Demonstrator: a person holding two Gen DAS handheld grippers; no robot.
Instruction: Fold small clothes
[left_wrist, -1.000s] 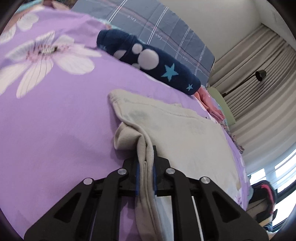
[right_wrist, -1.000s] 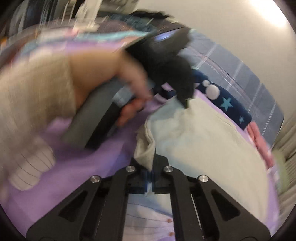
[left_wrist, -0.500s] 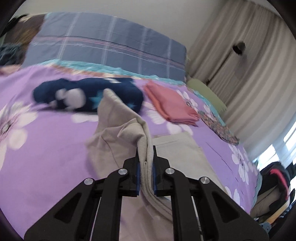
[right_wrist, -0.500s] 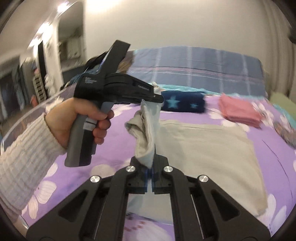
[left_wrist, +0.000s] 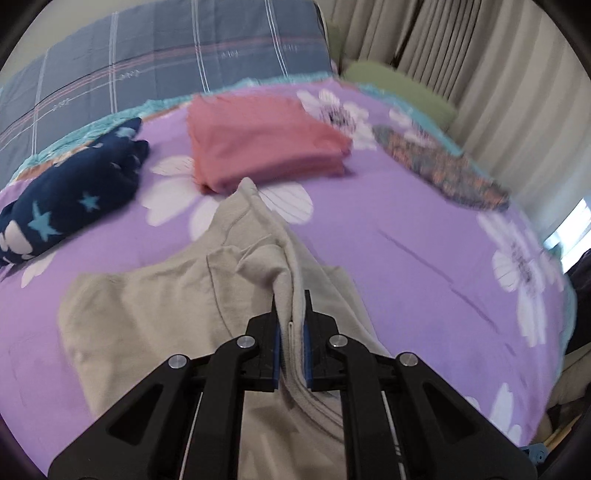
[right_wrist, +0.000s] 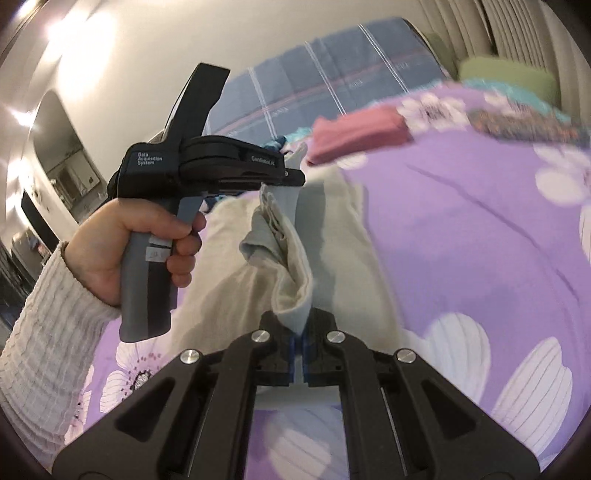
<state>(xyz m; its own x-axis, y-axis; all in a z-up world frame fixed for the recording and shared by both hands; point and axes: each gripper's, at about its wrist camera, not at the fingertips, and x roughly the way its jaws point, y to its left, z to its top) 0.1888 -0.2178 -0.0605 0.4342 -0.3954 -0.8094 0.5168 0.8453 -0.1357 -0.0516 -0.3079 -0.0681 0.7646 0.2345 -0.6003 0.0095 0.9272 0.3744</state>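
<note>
A beige garment (left_wrist: 155, 314) lies partly on the purple flowered bedspread (left_wrist: 424, 240). My left gripper (left_wrist: 290, 310) is shut on a bunched edge of the beige garment and holds it lifted. My right gripper (right_wrist: 300, 325) is shut on another edge of the same garment (right_wrist: 291, 266), also lifted above the bed. In the right wrist view the left gripper (right_wrist: 295, 181) is held by a hand just ahead and above, with the cloth hanging from it. The rest of the garment drapes down onto the bed.
A folded pink garment (left_wrist: 258, 144) and a rolled navy star-print garment (left_wrist: 70, 199) lie farther up the bed, near a blue-grey plaid pillow (left_wrist: 166, 62). A patterned cloth (left_wrist: 436, 166) and green cushion (left_wrist: 399, 85) lie by the curtains on the right.
Both grippers have lifted the beige garment's edge off the bed and swung it over toward the right, and the views now face the pink garment and curtains.
</note>
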